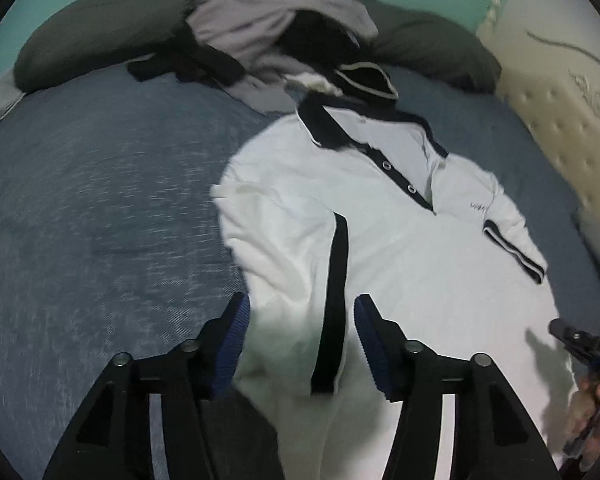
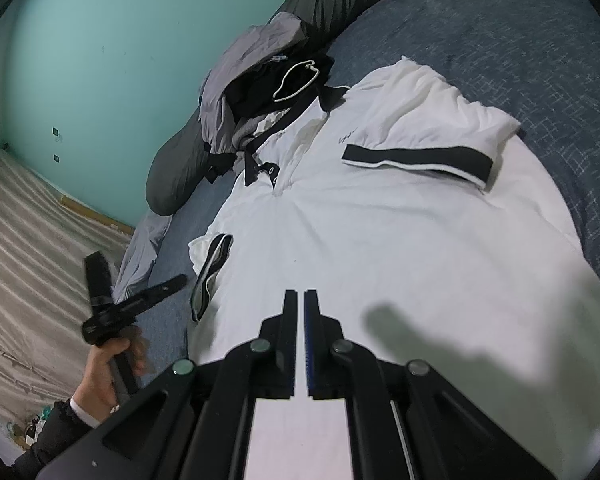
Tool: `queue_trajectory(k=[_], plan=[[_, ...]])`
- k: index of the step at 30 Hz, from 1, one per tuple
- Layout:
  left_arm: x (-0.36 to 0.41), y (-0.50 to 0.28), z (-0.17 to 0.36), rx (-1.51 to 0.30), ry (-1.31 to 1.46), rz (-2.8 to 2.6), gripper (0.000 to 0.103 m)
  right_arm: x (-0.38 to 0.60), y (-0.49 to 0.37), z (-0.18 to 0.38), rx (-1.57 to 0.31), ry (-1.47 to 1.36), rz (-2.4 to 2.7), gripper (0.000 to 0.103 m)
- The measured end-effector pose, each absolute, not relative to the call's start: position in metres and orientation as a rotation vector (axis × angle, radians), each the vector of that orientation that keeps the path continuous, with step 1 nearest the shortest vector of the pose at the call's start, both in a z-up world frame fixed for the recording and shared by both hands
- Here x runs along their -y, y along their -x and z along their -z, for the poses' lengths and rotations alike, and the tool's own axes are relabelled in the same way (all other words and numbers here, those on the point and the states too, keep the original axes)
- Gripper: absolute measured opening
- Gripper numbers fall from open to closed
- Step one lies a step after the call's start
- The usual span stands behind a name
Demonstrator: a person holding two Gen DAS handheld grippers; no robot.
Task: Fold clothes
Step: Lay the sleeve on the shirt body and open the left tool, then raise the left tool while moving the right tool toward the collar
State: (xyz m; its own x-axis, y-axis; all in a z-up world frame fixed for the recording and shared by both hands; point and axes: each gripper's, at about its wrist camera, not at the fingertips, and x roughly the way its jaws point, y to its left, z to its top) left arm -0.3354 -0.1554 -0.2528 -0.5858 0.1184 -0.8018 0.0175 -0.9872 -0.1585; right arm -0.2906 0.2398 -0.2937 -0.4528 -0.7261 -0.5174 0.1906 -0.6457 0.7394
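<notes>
White cotton with black trim — the polo (image 1: 380, 240) lies face up on the bed (image 1: 100, 200), collar toward the pillows (image 1: 80, 40) and the heap of other clothes (image 1: 268, 28), hem toward me. Its long axis runs straight away from both tools.

My left tool (image 1: 300, 344) hangs over the shirt's left edge with its jaws spread and nothing pinched; the folded-in sleeve with its black cuff band (image 1: 336, 300) lies on the body directly between and below the pads. My right tool (image 2: 304, 340) has its jaws pressed together, hovering low over the hem area near the middle of the shirt; I cannot tell whether any cloth is caught in them. The other sleeve (image 2: 420, 160) is also laid across the chest on that side.

I judge both sleeves are in, so the next fold would run along the long axis — hem carried up toward the collar. Each tool is near its own hem corner. The left points steeply down, the right is shallower. In the right view I see my left hand (image 2: 108, 364) gripping its handle off the bed's edge.
</notes>
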Motion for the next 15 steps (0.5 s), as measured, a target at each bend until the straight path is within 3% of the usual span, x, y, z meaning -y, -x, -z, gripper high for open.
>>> queue_trajectory(k=[10, 12, 13, 14, 15], plan=[[0.180, 0.260, 0.268, 0.377, 1.368, -2.860, 0.060, -0.215, 0.284, 0.295, 0.751, -1.184, 2.064, 0.003], [0.183, 0.253, 0.272, 0.399, 1.364, -2.855, 0.060, -0.206, 0.282, 0.293, 0.721, -1.188, 2.048, 0.013], [0.185, 0.249, 0.275, 0.408, 1.363, -2.852, 0.060, -0.201, 0.281, 0.292, 0.706, -1.189, 2.045, 0.029], [0.186, 0.247, 0.276, 0.414, 1.362, -2.849, 0.060, -0.197, 0.281, 0.291, 0.692, -1.190, 2.041, 0.039], [0.187, 0.244, 0.278, 0.416, 1.360, -2.846, 0.060, -0.192, 0.280, 0.290, 0.679, -1.190, 2.040, 0.039]])
